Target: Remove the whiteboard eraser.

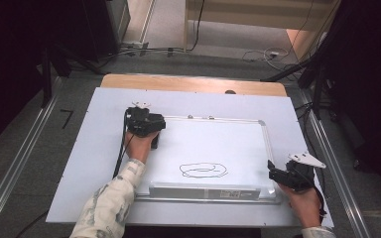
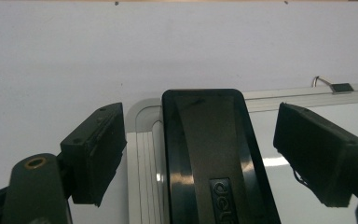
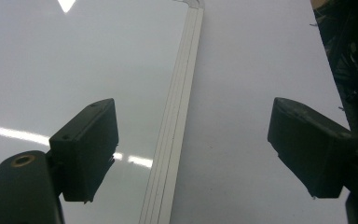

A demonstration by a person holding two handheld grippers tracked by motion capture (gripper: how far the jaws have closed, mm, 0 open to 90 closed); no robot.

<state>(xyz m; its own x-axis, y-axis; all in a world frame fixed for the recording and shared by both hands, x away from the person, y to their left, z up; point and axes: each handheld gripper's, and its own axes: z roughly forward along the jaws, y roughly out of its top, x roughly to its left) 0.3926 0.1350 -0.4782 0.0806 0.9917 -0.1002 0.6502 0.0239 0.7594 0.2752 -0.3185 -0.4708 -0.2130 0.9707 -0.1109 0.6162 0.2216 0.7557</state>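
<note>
A wooden table (image 1: 193, 82) carries a pale sheet (image 1: 94, 148) that covers nearly all of its top, leaving a bare wood strip at the far edge. A framed whiteboard (image 1: 213, 148) lies flat on the sheet, its far left corner just under the left gripper (image 1: 146, 124) and its right frame edge just beside the right gripper (image 1: 290, 174). A black eraser (image 2: 214, 154) lies on that corner of the board, between the left gripper's jaws.
</note>
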